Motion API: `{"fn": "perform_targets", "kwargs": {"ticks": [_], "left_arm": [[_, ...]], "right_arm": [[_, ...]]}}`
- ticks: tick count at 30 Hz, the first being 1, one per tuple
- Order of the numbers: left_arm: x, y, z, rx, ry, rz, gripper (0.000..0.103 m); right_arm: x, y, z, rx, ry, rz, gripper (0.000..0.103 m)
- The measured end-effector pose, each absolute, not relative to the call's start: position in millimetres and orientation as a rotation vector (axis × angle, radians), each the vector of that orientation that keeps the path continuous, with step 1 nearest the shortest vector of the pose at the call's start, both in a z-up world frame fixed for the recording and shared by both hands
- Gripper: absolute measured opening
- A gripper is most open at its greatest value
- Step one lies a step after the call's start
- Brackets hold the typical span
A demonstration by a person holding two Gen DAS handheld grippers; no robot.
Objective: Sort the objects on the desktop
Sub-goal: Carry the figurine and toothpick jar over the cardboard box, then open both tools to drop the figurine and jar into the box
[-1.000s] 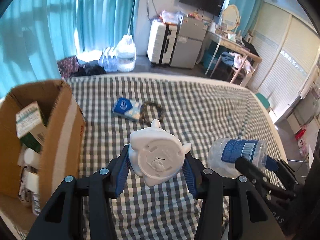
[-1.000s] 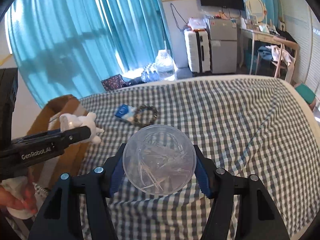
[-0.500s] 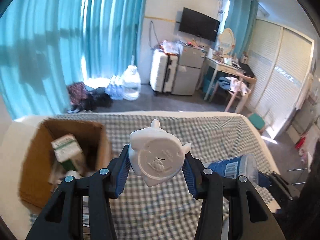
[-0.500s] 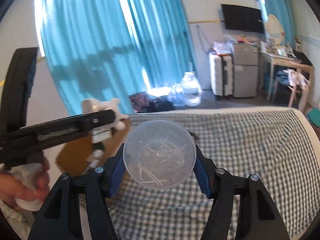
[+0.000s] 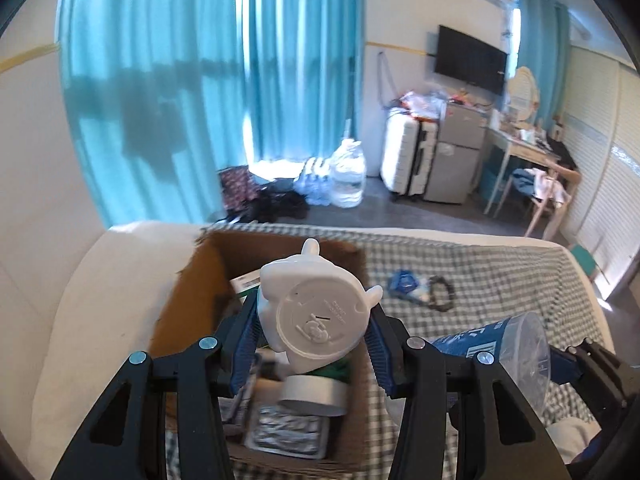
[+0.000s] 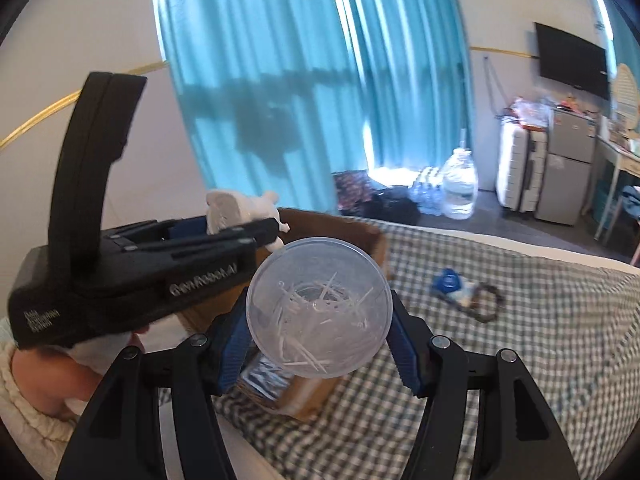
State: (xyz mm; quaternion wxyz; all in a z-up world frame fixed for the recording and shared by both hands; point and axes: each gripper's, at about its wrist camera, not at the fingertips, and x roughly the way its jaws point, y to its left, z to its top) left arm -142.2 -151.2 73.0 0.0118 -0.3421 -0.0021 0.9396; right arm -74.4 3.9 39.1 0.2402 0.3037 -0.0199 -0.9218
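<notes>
Above the brown cardboard box (image 5: 192, 300), the left gripper (image 5: 314, 330) pinches a white toy figure (image 5: 316, 316). Only the right view shows the right gripper (image 6: 318, 316) pinching a clear round plastic tub (image 6: 318, 308) and, at 8 o'clock, a hand (image 6: 52, 380).

My left claw (image 5: 314, 322) is matte black plastic with ribbed blue pads (image 5: 245, 334) on the inner faces and round silver screws along its angular arms. My right claw (image 6: 318, 320) is built the same. White "GenRobot.AI" lettering runs along the left body, and I see a cream cable-knit sleeve (image 6: 24, 392) behind it.
</notes>
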Motion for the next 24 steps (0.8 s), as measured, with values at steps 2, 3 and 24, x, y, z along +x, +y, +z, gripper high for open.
{"fn": "perform_targets", "kwargs": {"ticks": [2, 3, 24], "left_arm": [[-147.4, -168.1, 65.1, -1.096, -0.040, 2.939, 0.050], [-149.2, -175.7, 61.6, -1.106, -0.055, 2.942, 0.050], [-229.8, -228.8, 1.1, -1.341, -0.047, 2.861, 0.075]], "right_arm": [[-81.6, -10.9, 31.7, 0.848, -0.038, -2.497, 0.061], [-85.7, -17.5, 28.4, 0.856, -0.030, -2.485, 0.061], [-151.6, -61.5, -27.5, 0.950, -0.001, -2.438, 0.082]]}}
